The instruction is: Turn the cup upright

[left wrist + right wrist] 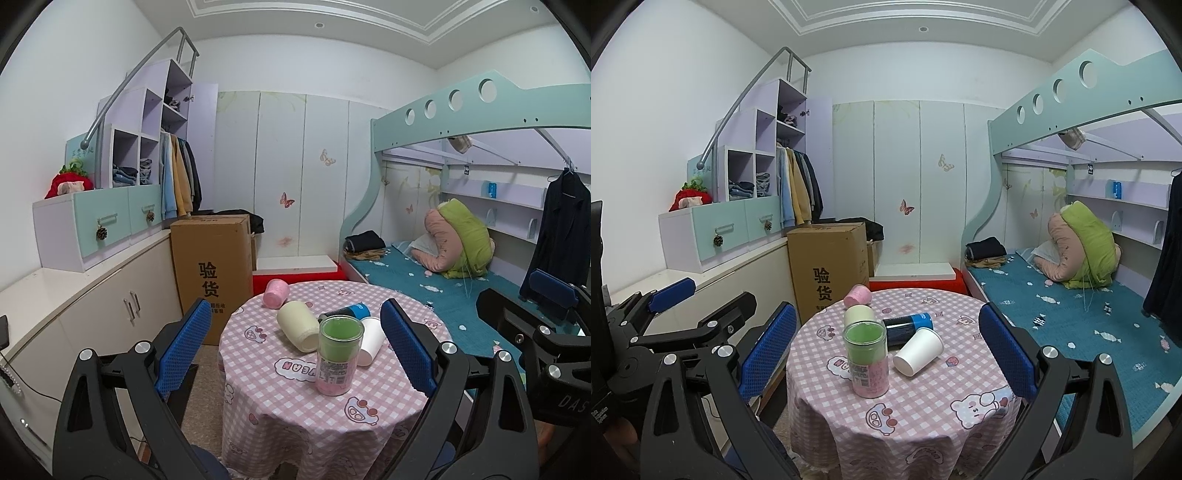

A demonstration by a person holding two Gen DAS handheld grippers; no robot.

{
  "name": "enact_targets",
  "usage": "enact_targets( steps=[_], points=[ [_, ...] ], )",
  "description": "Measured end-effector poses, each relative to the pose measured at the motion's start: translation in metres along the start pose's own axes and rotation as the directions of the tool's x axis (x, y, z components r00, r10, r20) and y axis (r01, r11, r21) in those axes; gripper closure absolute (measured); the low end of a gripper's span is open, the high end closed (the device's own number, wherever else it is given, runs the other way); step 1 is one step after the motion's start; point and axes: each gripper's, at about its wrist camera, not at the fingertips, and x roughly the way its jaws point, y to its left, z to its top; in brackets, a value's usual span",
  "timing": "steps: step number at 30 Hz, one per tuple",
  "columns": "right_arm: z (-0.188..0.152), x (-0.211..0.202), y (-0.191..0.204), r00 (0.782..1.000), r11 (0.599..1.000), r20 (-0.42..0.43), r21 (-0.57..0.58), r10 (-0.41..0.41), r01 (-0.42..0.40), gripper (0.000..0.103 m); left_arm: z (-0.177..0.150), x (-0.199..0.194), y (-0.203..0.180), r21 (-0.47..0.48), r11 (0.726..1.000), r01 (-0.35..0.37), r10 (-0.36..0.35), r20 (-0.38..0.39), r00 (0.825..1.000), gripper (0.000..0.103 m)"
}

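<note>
A clear plastic cup with green and pink inside (pixel 338 356) (pixel 867 360) stands upright near the table's front. Behind it lie several cups on their sides: a white paper cup (pixel 369 341) (pixel 918 350), a cream cup (pixel 297 325) (pixel 858 315), a dark blue cup (pixel 347 311) (pixel 908 325) and a pink cup (pixel 275 293) (pixel 857 295). My left gripper (pixel 295 347) is open and empty, held back from the table. My right gripper (pixel 886 350) is open and empty, also short of the cups. Each gripper shows at the edge of the other's view.
The cups rest on a small round table with a pink checked cloth (pixel 295 398) (pixel 923 398). A tall cardboard box (pixel 212 273) stands behind left beside low cabinets (pixel 110 306). A bunk bed with a teal mattress (pixel 1071 314) runs along the right.
</note>
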Motion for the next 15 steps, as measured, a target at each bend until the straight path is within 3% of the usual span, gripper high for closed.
enact_targets(
  steps=[15],
  points=[
    [-0.0035,0.0056,-0.0022,1.000,1.000,-0.009,0.009,0.004,-0.004,0.007,0.0014,0.0005,0.0014,0.004,1.000,-0.003,0.004,-0.006,1.000,0.010]
  ],
)
